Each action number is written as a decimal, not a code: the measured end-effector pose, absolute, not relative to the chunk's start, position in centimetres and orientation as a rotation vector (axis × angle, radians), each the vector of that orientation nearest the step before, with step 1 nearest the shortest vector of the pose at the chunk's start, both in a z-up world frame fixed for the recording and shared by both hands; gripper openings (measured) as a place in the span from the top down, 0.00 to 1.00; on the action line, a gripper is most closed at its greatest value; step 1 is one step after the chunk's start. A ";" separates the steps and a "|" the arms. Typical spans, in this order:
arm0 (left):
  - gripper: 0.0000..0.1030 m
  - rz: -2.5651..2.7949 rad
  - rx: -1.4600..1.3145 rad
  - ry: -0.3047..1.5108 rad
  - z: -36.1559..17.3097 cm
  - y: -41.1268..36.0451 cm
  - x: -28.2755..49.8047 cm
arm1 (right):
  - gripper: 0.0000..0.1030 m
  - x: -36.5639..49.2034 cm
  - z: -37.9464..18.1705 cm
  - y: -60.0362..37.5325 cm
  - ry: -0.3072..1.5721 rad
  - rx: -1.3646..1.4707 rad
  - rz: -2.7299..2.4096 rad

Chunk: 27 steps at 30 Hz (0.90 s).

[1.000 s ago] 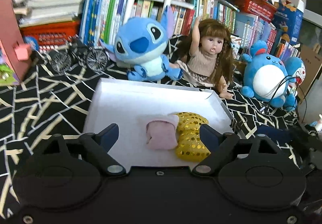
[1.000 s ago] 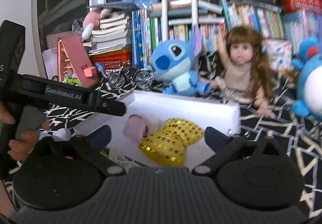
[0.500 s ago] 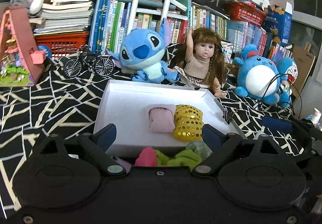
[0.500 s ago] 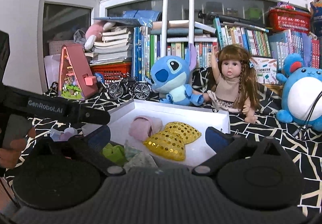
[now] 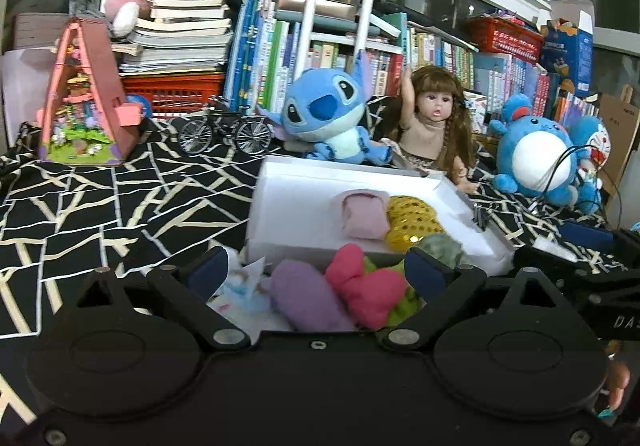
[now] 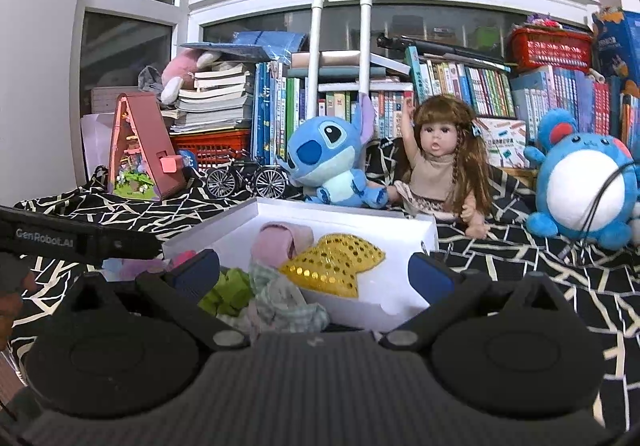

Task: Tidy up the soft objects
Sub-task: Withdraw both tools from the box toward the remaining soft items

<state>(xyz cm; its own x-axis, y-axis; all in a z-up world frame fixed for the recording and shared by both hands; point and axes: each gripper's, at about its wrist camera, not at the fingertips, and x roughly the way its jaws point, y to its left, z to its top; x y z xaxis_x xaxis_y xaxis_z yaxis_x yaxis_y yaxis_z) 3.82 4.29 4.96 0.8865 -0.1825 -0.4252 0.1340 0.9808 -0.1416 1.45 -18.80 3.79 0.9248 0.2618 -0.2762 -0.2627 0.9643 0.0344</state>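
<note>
Just ahead of the left gripper, between its widening blue pads: a loose heap of small soft things — a lilac knitted roll, a hot-pink plush bow, a lime-green scrap of felt. Lying free on the black cloth with cream line pattern, touched by neither pad; jaws opening, nothing pressed between them. Probably left outside because not yet sorted.

Directly beyond the heap: a shallow white cardboard tray, already holding a pale pink folded pouch and a gold sequinned cushion side by side toward its right half, likely the start of the tidy arrangement, with bare floor to their left for more.

From the right gripper: jaws spread wide, empty, a pale green checked cloth bunched between and below the pads at the tray's near wall, untouched as far as can be seen.

Farther off, behind the tray: a blue plush alien, a long-haired doll in a beige dress, a round blue-and-white plush, a miniature metal bicycle, propped upright as display against the bookshelves.
</note>
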 end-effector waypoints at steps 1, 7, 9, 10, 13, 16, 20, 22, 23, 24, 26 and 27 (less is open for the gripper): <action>0.08 -0.157 -0.105 0.449 4.8 4.5 3.6 | 0.00 1.3 3.6 -18.8 0.283 0.000 0.263; 0.06 -0.125 -0.084 0.424 3.9 5.3 2.4 | 0.00 0.5 2.7 -19.0 0.274 0.018 0.221; 0.05 -0.116 -0.081 0.413 3.6 5.5 2.1 | 0.00 0.2 2.4 -19.1 0.270 0.022 0.205; 0.04 -0.109 -0.078 0.408 3.5 5.6 1.9 | 0.00 0.0 2.3 -19.1 0.270 0.023 0.197; 0.04 -0.088 -0.073 0.398 3.1 5.8 1.6 | 0.00 -0.2 2.0 -19.2 0.274 0.022 0.183; 0.04 -0.065 -0.082 0.400 2.6 6.3 1.3 | 0.00 -0.4 1.7 -19.3 0.280 0.026 0.171; 0.04 -0.034 -0.100 0.403 2.1 7.1 1.0 | 0.00 -0.8 1.2 -19.4 0.287 0.027 0.154; 0.04 -0.016 -0.106 0.400 1.8 7.5 0.9 | 0.00 -1.0 1.0 -19.5 0.292 0.030 0.148; 0.04 -0.006 -0.105 0.399 1.7 7.7 0.8 | 0.00 -1.2 0.9 -19.5 0.293 0.032 0.147; 0.04 -0.001 -0.104 0.400 1.6 7.9 0.7 | 0.00 -1.2 0.9 -19.5 0.296 0.035 0.145; 0.04 0.010 -0.102 0.400 1.4 8.2 0.6 | 0.00 -1.4 0.7 -19.7 0.299 0.041 0.143; 0.04 0.014 -0.100 0.401 1.3 8.3 0.6 | 0.00 -1.4 0.7 -19.8 0.303 0.044 0.142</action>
